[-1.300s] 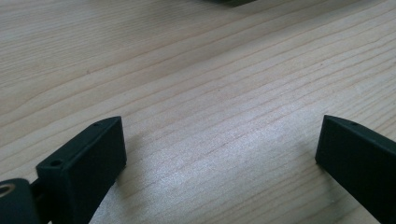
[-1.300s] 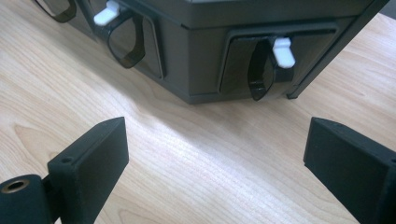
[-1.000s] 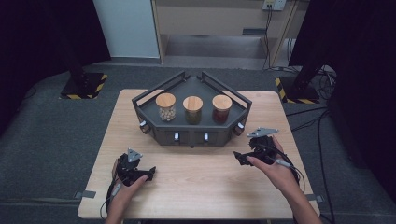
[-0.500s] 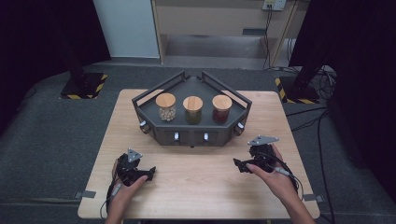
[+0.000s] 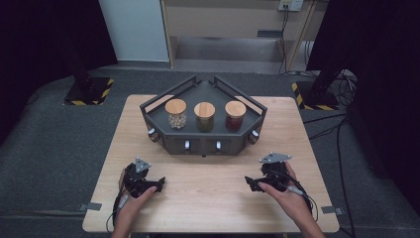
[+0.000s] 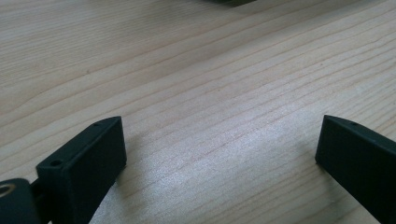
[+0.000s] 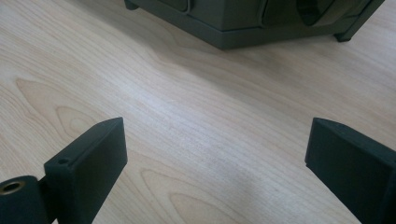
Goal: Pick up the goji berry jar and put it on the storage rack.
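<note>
1. High view: my left tool (image 5: 159,183) sits in the lower left of the frame, low over the tabletop (image 5: 208,198), with my hand wrapped round its body. My right tool (image 5: 249,182) is in the lower right, likewise low over the wood. Both point toward the middle of the frame and neither holds anything.
2. Same view, centre: the dark rack (image 5: 203,141) stands toward the upper middle of the tabletop, well apart from both tools. On its tray stand three jars with wooden lids in a row: the pale-filled jar (image 5: 176,114) at left, the green-filled jar (image 5: 204,117) in the middle, the red-filled jar (image 5: 235,115) at right. Small handles show along the rack's front face.
3. Left gripper view: my left tool (image 6: 219,149) has its jaws spread wide, with bare wood grain between them. A dark corner of the rack (image 6: 229,2) just peeks in at the top edge.
4. Right gripper view: my right tool (image 7: 217,149) is also wide open, with bare wood between the jaws. The rack's lower front (image 7: 243,21) runs across the top of the frame, near but not touching.
</note>
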The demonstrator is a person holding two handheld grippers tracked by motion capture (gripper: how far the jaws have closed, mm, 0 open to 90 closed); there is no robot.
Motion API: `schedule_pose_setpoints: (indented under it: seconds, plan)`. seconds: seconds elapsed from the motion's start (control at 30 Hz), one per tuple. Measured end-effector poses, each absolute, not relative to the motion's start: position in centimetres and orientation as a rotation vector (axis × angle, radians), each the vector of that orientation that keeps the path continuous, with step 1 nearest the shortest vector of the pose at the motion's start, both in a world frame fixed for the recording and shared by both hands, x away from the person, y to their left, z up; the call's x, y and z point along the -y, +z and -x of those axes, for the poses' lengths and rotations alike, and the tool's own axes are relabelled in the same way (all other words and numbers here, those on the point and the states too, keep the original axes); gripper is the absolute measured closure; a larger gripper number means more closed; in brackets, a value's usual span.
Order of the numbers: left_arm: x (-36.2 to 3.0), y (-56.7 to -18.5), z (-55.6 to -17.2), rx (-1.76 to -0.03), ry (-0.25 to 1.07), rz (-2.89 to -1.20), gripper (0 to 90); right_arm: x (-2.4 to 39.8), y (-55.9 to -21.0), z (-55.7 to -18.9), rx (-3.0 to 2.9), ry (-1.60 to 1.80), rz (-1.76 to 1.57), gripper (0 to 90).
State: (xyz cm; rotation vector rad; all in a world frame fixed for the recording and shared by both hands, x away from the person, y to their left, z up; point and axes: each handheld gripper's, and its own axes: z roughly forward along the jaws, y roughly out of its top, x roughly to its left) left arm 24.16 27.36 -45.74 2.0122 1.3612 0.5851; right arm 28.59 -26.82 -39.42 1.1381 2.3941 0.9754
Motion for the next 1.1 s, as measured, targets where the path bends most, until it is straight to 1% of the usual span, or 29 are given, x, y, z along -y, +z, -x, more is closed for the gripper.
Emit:
schedule_pose_setpoints:
  seconds: [0.57, 1.1]
  plan:
    - [-27.4, -45.7, -24.2, -1.362, 0.585, -2.012, 0.4, 25.5, -42.2, -27.2, -2.433, 0.939, -1.114, 5.7]
    - [-27.3, -45.7, -24.1, -1.363, 0.586, -2.011, 0.4, 25.0, -43.3, -26.5, -2.438, 0.933, -1.113, 5.5]
